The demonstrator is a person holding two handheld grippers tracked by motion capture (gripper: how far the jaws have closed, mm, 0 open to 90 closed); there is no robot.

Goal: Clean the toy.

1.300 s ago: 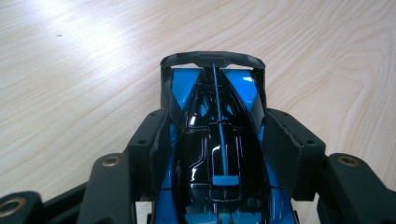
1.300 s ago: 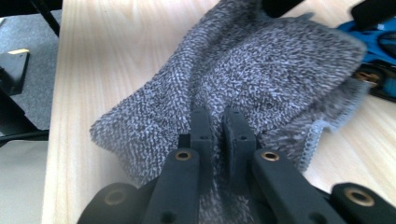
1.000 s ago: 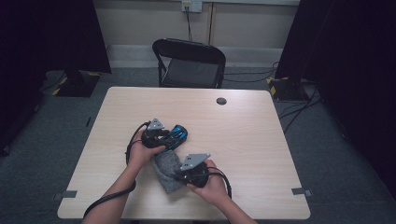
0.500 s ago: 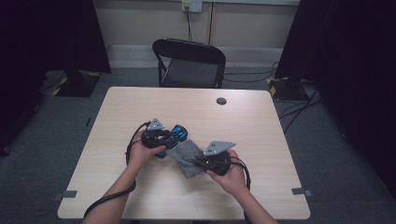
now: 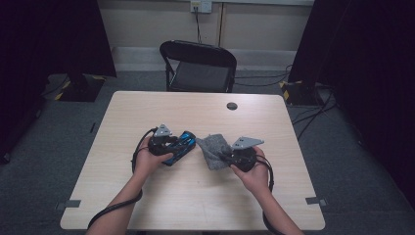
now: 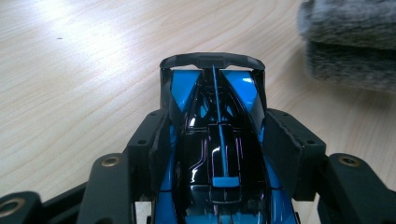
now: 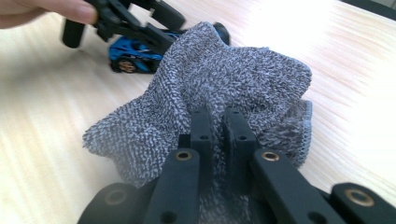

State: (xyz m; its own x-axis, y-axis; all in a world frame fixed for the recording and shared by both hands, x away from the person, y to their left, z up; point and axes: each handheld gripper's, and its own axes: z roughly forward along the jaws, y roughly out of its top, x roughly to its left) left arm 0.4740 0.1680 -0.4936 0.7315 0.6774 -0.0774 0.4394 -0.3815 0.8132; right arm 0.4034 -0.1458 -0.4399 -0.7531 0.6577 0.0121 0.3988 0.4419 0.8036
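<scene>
the right gripper (image 5: 226, 157) has carried the grey cloth (image 5: 214, 149) rightward off the blue toy car (image 5: 180, 146), fingers pinched on it at frame centre; the left gripper (image 5: 172, 145) is unmoved, fingers clamping the car on the surface (image 5: 147, 205).

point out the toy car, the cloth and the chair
toy car (image 6: 219, 154), left gripper view, on its black roof
cloth (image 7: 224, 79), right gripper view, on its raised middle fold
chair (image 5: 198, 76), high view, on its seat
</scene>
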